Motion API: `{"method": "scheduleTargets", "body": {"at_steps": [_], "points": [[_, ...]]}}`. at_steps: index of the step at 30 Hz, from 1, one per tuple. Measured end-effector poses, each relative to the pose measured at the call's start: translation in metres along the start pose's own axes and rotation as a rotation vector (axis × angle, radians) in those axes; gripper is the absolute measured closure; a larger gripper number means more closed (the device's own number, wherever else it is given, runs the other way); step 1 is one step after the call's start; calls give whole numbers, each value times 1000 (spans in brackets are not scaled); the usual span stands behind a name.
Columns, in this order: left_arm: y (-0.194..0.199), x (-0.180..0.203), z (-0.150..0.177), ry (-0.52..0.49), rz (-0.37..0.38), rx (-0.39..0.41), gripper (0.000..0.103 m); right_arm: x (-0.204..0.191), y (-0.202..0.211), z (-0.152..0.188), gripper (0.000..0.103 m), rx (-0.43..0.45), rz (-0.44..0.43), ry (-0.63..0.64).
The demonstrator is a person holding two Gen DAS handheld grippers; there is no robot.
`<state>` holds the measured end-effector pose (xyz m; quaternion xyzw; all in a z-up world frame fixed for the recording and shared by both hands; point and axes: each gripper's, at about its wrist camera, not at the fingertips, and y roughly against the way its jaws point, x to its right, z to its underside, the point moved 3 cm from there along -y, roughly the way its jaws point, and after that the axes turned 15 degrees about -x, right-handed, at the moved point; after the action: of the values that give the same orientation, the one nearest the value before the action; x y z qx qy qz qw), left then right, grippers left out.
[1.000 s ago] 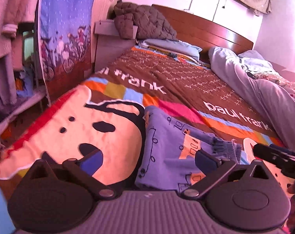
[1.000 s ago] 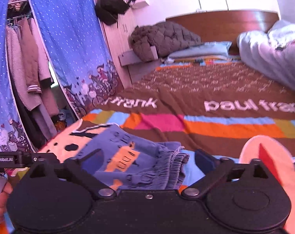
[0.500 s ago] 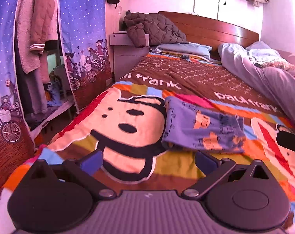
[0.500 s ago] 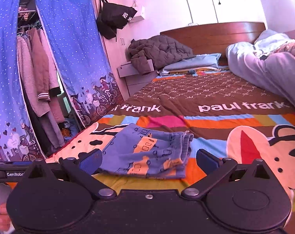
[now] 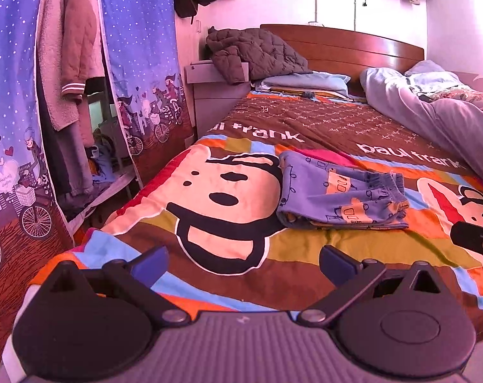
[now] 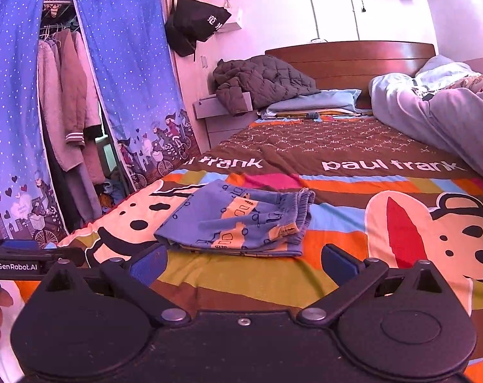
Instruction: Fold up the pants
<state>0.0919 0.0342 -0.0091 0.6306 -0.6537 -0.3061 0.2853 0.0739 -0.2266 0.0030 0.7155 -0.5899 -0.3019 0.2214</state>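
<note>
Left wrist view: the left gripper (image 5: 243,260) has its fingers spread wide, nothing between them, hovering over the near edge of the bedspread (image 5: 228,198). Right gripper (image 6: 243,260) too — fingers apart, nothing held. Just beyond them the pants (image 6: 241,220) lie in a folded bundle on the cartoon bedspread, waistband to the right. Farther off, a dark quilted jacket (image 6: 260,79) sits by the headboard, possibly on a nightstand.

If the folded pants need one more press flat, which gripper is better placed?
Probably the right gripper: the pants lie straight ahead between its open fingers. From the left gripper they sit off to the right and farther away. Both are open, holding nothing.
</note>
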Motion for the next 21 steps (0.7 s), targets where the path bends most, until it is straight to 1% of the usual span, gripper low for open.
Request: {"method": "scheduleTargets", "body": {"at_steps": [4,10,21], "points": [[0,0,2,10,7,-3,0,0,0,1,1,-1,-3,5],[0,3,4,-15,-3,2,0,2,-2,2,1,-10,-3,-5],[1,5,3,-18,-1,6,0,2,-3,2,1,-13,-4,-9]]}}
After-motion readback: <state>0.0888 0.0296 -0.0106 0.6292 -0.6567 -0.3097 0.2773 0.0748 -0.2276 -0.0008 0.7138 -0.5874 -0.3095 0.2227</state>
